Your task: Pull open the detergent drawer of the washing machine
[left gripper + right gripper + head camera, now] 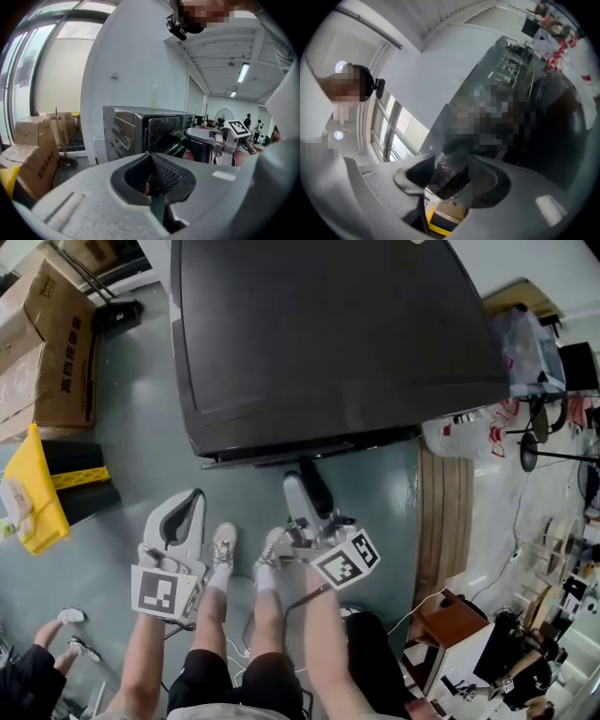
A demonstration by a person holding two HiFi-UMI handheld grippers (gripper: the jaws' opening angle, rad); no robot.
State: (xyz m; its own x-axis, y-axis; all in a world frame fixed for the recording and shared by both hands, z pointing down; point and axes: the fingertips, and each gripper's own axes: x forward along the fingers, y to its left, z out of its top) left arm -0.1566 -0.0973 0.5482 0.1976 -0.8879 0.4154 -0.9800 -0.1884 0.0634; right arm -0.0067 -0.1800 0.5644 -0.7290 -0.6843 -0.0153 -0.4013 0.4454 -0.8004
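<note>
The washing machine shows its dark top from above in the head view; its front face and the detergent drawer are hidden below the front edge. In the left gripper view the machine stands ahead, steel grey with a dark glass door. My left gripper hangs low in front of the machine's left side, its jaws shut on nothing. My right gripper sits just below the front edge near the middle, rolled on its side, its jaws open and empty. Neither gripper touches the machine.
Cardboard boxes and a yellow floor sign stand at the left. A wooden pallet and plastic bags lie right of the machine. My own legs and feet are directly below. Another person crouches at the bottom left.
</note>
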